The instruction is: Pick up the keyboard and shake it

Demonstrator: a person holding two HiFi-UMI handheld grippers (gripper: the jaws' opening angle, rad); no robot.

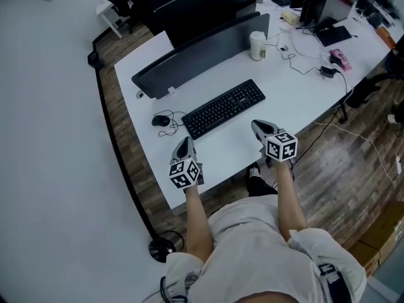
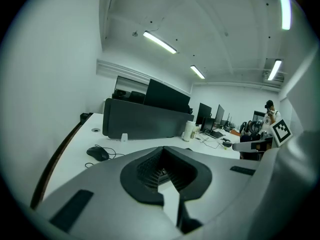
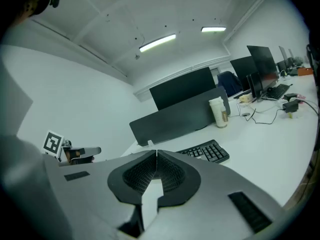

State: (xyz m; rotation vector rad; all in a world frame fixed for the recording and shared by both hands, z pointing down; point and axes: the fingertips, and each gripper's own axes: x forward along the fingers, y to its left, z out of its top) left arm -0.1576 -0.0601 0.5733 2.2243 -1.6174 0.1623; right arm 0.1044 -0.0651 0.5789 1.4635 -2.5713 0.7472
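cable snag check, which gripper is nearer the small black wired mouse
Left. The left gripper is nearside of the small black wired mouse; the right gripper is by the far end of the black keyboard.

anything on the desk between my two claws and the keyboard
Nothing visible does. Only bare desk lies between the left claw, the right claw and the keyboard. The mouse sits off the keyboard's left end, beside the left claw's path, not across it.

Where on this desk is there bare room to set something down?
Bare: the white desk strip between the black keyboard and the near edge, and the patch right of the keyboard. Crowded: the far right, with a white cup and a cabled black adapter; a black mouse sits left.
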